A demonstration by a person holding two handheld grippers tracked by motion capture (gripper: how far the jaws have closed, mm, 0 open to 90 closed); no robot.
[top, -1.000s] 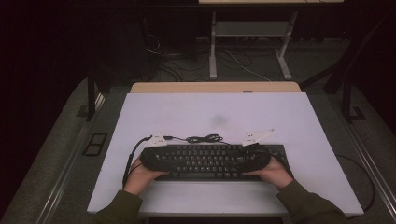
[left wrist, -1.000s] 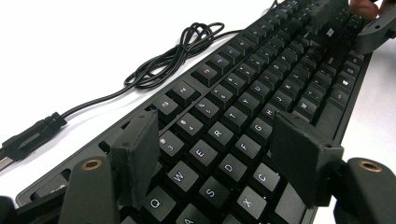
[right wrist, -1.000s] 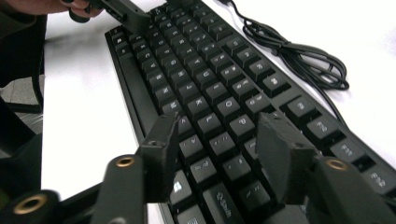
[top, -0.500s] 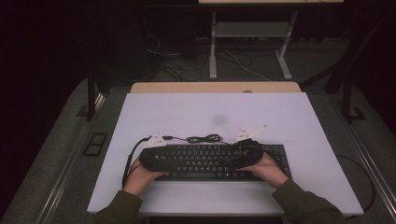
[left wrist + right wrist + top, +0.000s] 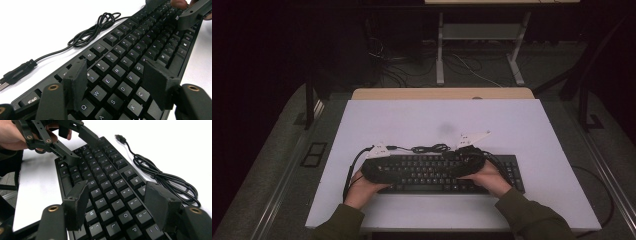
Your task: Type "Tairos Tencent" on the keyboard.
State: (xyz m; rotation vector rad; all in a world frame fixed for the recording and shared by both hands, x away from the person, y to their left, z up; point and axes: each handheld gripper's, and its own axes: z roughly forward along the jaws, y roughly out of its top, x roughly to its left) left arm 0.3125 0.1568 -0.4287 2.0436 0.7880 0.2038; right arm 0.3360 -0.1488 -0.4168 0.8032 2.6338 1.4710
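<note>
A black keyboard (image 5: pixel 432 175) (image 5: pixel 130 50) (image 5: pixel 107 177) lies near the front edge of the white table (image 5: pixel 437 120). Its cable (image 5: pixel 430 148) (image 5: pixel 92 30) (image 5: pixel 165 180) is coiled behind it, and the USB plug (image 5: pixel 17 73) (image 5: pixel 120 137) lies loose. My left gripper (image 5: pixel 384 172) (image 5: pixel 117 85) (image 5: pixel 75 145) stands open over the keys at the keyboard's left end; its jaws have just closed a little, with only keys under them. My right gripper (image 5: pixel 462 165) (image 5: pixel 120 207) (image 5: pixel 190 12) hovers open over the right-hand letter keys. Its jaws have just been opening, and nothing is between the pads.
A wooden desk edge (image 5: pixel 442 93) runs along the far side of the table. Beyond it are a metal table frame (image 5: pixel 477 35) and loose cables (image 5: pixel 462 65) on the dark floor. Bare white surface stretches behind the keyboard and on both sides.
My right gripper and hand have slid left along the keyboard from its right end toward the middle. The left gripper has stayed at the left end.
</note>
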